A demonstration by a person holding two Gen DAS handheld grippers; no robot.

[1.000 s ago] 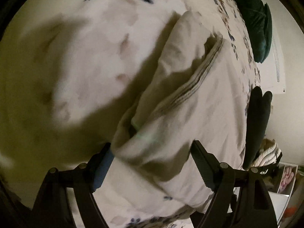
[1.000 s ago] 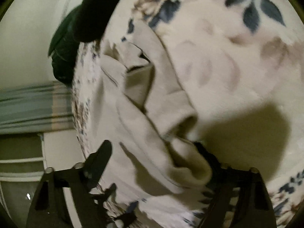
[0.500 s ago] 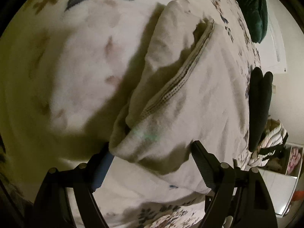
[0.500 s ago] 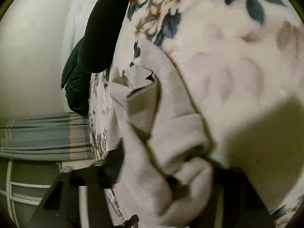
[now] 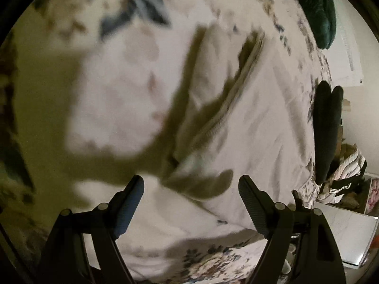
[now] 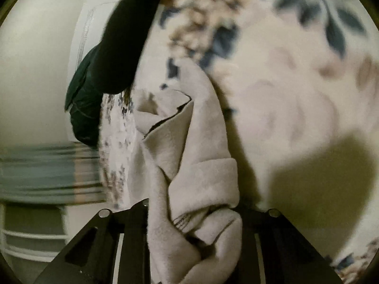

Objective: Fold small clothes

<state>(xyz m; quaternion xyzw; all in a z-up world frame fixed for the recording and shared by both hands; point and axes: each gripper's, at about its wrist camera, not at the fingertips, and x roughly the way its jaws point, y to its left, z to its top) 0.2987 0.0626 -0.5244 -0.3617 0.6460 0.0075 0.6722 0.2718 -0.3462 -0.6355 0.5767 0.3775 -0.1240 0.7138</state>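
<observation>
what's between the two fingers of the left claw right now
Nothing is gripped. In the left wrist view the left claw stands open above the beige garment, so only cloth and its shadow show in the gap.

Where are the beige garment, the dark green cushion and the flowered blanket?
beige garment (image 6: 203, 179): right wrist view, folded cuff.
dark green cushion (image 5: 315, 7): left wrist view, its middle.
flowered blanket (image 6: 296, 108): right wrist view, bare pale patch.

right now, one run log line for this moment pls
stage: gathering beige garment | right gripper: jaws closing on bunched garment | left gripper: open, above garment, nothing held | surface: floral blanket
</observation>
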